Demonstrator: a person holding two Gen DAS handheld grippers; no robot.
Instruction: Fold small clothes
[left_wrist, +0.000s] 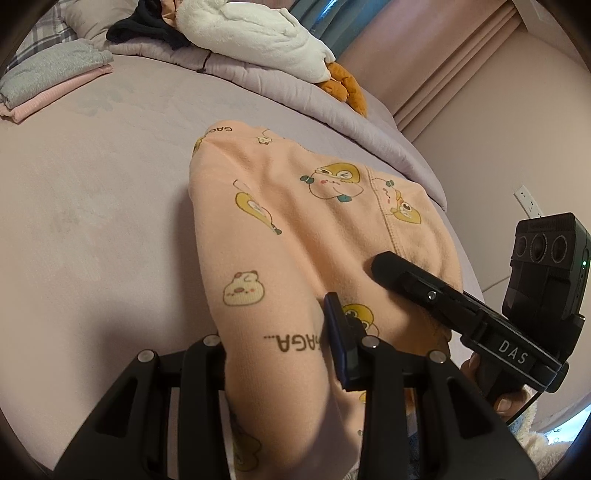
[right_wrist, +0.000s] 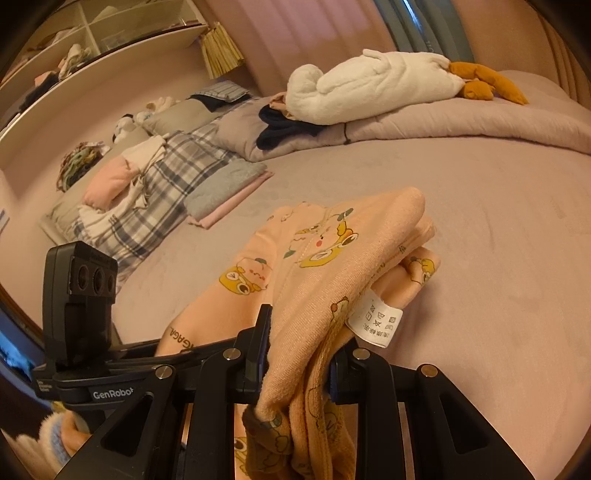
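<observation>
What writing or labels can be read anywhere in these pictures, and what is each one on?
"DAS": on the right gripper body.
"GenRobot": on the left gripper mount; smaller lettering beside it is too small to read.
"GAGA...": printed on the peach garment, partly hidden by folds.
Care tag on the garment: laundry symbols and small characters, too small to read.

"DAS" on right tongs (left_wrist: 384, 267), "GenRobot" on left tongs (right_wrist: 110, 393)
</observation>
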